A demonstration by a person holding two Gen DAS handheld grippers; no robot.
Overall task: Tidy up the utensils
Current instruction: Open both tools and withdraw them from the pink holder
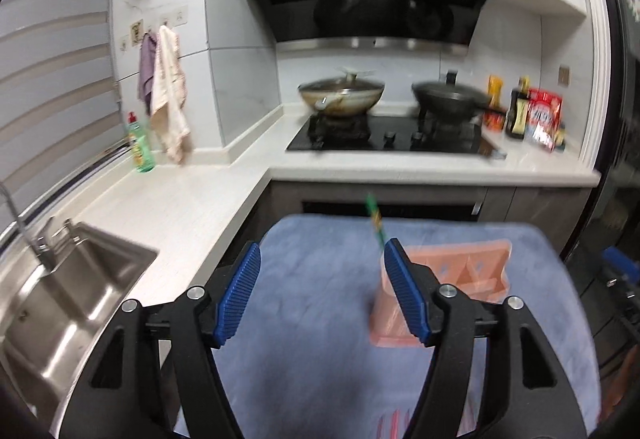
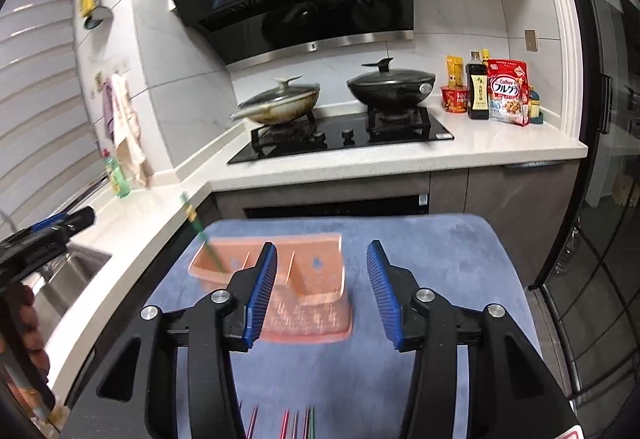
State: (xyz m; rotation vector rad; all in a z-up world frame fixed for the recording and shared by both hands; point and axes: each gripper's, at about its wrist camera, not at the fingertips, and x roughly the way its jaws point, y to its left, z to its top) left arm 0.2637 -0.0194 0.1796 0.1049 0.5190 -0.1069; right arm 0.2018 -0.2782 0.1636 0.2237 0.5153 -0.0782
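The salmon-pink plastic utensil holder with its divided compartments (image 2: 280,279) stands on the blue-grey plush mat (image 2: 440,263), towards the mat's far edge, and serves as the collecting point for the task. One slim green chopstick-like stick (image 2: 206,239) already leans in the holder's left-hand compartment, its upper end tilted out past the holder's far left corner; a tall, narrow thing rests that way because only the rim props it. More thin sticks, red and green (image 2: 296,423), lie on the mat nearer than the holder, at the bottom of the right wrist view; they are blurred, so their count is unclear. They are probably the next to be sorted.

The right gripper (image 2: 322,293) hovers over the near side of the holder with its blue ribbed pads apart and nothing between them but the holder's wall seen behind. The left gripper (image 1: 322,291) sits to the left of the holder, jaws likewise parted and empty, its right pad overlapping the holder's left corner in that view; whether it touches I cannot tell. Both standing open suggests a reach for the loose sticks.

Beyond the holder runs the white stone counter (image 2: 360,163) with the black glass hob (image 2: 340,139) and two lidded woks; left of the holder lies the steel sink (image 1: 72,299).
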